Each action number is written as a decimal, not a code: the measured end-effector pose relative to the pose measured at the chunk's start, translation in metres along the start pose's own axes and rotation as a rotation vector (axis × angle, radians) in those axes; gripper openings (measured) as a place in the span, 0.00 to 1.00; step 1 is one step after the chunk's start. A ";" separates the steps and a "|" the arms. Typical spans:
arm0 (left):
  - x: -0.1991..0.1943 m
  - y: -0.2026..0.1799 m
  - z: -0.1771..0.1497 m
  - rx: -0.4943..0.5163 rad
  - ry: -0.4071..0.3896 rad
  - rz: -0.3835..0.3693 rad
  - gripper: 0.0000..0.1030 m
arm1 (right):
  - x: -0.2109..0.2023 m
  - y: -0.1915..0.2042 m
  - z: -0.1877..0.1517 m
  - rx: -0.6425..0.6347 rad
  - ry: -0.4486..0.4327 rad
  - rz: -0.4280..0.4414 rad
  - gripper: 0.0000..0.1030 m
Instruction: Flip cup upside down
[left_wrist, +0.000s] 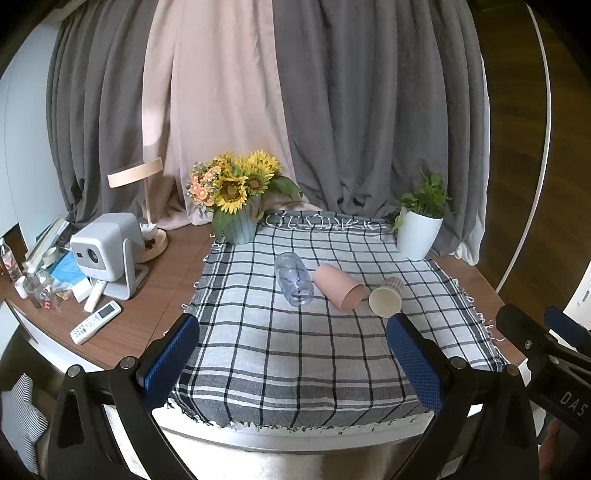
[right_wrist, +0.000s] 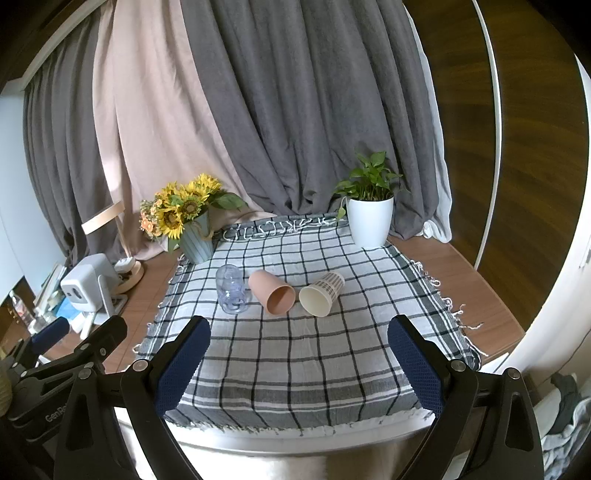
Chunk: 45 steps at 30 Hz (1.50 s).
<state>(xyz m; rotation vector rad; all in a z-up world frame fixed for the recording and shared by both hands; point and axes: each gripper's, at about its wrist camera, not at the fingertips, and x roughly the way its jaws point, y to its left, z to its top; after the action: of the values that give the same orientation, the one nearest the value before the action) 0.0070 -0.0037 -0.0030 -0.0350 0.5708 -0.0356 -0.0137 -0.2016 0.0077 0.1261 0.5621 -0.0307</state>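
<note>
Three cups lie on their sides in a row on the checked cloth (left_wrist: 295, 362) (right_wrist: 295, 362): a clear plastic cup (left_wrist: 293, 278) (right_wrist: 232, 290) on the left, a pink cup (left_wrist: 338, 286) (right_wrist: 271, 291) in the middle, a paper cup with a checked pattern (left_wrist: 387, 297) (right_wrist: 322, 293) on the right. Their mouths face the near side. My left gripper (left_wrist: 293, 360) is open and empty, above the cloth's near edge, short of the cups. My right gripper (right_wrist: 299, 363) is open and empty, likewise short of them. Each gripper shows at the other view's edge (left_wrist: 546, 343) (right_wrist: 74, 347).
A vase of sunflowers (left_wrist: 236, 201) (right_wrist: 188, 218) stands at the cloth's far left corner, a white potted plant (left_wrist: 421, 221) (right_wrist: 369, 210) at the far right. Left of the cloth are a white projector (left_wrist: 107, 251), a lamp (left_wrist: 144, 199), remotes (left_wrist: 96, 321) and clutter. Curtains hang behind.
</note>
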 end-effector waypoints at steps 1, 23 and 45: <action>0.000 0.001 0.000 -0.001 -0.001 0.000 1.00 | 0.000 0.000 0.000 0.000 0.000 0.000 0.94; 0.001 -0.002 0.001 0.000 0.001 0.004 1.00 | 0.003 0.002 0.000 0.003 0.006 -0.004 0.94; 0.030 0.007 0.001 0.015 0.092 0.031 1.00 | 0.028 0.010 -0.017 0.010 0.077 -0.018 0.94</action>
<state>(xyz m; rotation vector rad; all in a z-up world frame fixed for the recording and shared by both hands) 0.0330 0.0020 -0.0186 -0.0103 0.6629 -0.0116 0.0015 -0.1889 -0.0208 0.1322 0.6404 -0.0459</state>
